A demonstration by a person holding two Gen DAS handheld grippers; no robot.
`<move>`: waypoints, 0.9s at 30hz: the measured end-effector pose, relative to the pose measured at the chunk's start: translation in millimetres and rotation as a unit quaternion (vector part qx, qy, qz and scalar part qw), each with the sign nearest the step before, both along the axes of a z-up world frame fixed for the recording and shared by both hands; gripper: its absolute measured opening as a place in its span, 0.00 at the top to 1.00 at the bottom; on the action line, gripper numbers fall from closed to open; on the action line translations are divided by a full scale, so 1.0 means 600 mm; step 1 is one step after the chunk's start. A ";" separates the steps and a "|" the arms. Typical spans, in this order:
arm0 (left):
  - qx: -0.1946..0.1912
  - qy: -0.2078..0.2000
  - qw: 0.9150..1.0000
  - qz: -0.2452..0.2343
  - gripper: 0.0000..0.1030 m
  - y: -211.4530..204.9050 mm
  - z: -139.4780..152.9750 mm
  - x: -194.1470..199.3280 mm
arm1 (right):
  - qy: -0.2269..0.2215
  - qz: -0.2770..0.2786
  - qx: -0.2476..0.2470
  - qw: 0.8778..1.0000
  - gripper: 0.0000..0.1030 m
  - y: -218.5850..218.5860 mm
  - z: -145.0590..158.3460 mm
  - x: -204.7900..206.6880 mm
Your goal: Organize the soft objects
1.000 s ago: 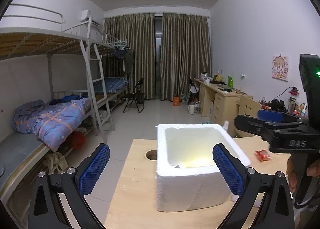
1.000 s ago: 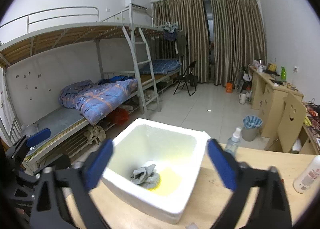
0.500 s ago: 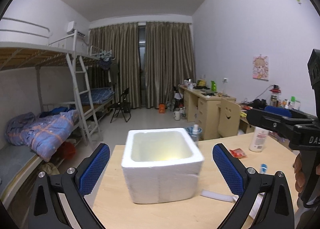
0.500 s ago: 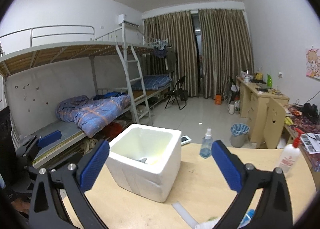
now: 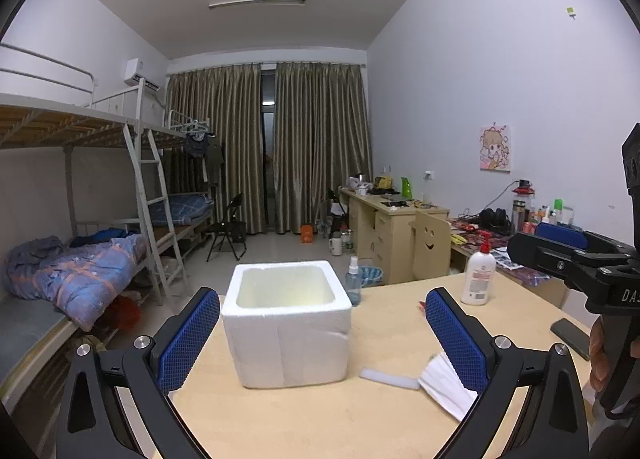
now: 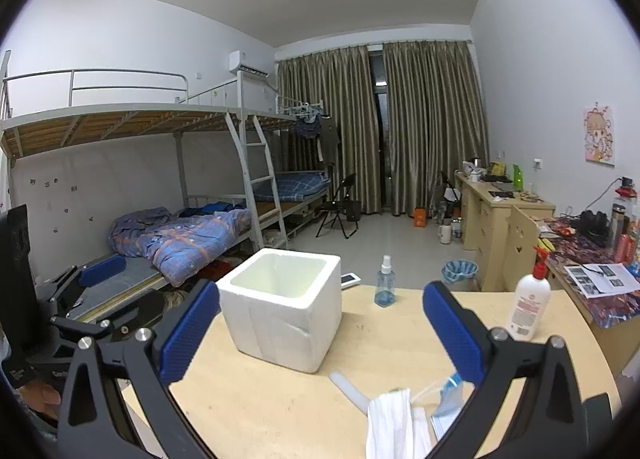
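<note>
A white foam box (image 5: 286,321) stands on the wooden table (image 5: 340,419); its inside is hidden from here. It also shows in the right wrist view (image 6: 282,307). A white cloth (image 5: 444,385) lies on the table to the box's right, near my right gripper (image 6: 320,333) in the right wrist view (image 6: 390,423). My left gripper (image 5: 322,333) is open and empty, back from the box. My right gripper is open and empty, also seen at the right edge (image 5: 568,255).
A white lotion bottle (image 5: 478,277), a small clear spray bottle (image 5: 353,287), a white strip (image 5: 390,377), a dark phone (image 5: 570,333) and a blue-and-clear bag (image 6: 446,399) are on the table. Bunk beds stand left, desks right.
Both grippers have pulled back and up from the foam box. The box now looks smaller and farther, and the grey cloth inside it is out of sight.
</note>
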State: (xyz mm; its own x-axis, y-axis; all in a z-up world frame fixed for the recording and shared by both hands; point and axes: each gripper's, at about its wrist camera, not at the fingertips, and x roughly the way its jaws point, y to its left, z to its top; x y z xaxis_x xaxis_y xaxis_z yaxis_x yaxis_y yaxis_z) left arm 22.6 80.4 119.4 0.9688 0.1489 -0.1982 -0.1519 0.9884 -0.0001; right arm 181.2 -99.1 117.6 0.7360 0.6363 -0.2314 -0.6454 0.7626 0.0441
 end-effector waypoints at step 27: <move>-0.054 -0.018 0.997 -0.053 0.00 -0.044 -0.114 -0.069 | -0.023 -0.089 0.015 0.996 0.00 -0.090 -0.127 -0.092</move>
